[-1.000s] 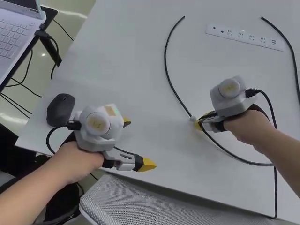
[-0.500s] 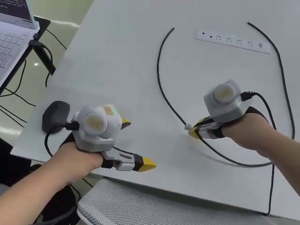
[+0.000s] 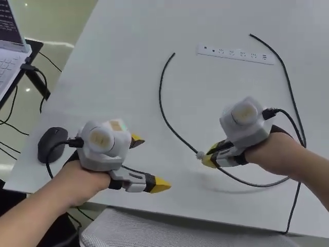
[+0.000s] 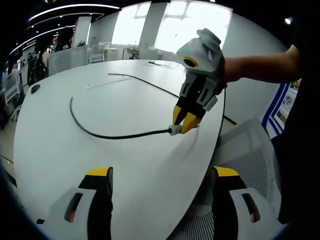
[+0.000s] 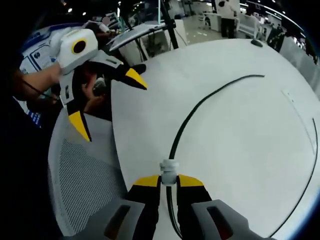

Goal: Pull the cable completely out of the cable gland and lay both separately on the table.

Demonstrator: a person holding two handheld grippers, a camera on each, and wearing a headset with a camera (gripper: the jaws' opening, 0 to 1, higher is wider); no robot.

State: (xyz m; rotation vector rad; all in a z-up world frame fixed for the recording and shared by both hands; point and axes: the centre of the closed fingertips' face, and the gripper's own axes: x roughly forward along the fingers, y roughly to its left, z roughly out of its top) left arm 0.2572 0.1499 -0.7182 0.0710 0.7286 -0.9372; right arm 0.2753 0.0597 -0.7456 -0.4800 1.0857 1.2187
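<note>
The cable gland (image 5: 169, 171) is pinched by the right gripper (image 3: 208, 160); with the left gripper (image 4: 162, 171) fingers spread empty, the cable (image 3: 161, 98) can be dragged along.

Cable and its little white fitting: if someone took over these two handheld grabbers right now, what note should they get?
The right gripper is shut on the cable gland, which sits at its tips.
The left gripper is open and empty, near the edge of the table.
The cable is threaded through the cable gland. One length curves away across the table, and the other runs back between the right jaws.
Done: gland gripped.
Left: probably take the cable with the left gripper, pull it fully out, then lay both apart on the table.
</note>
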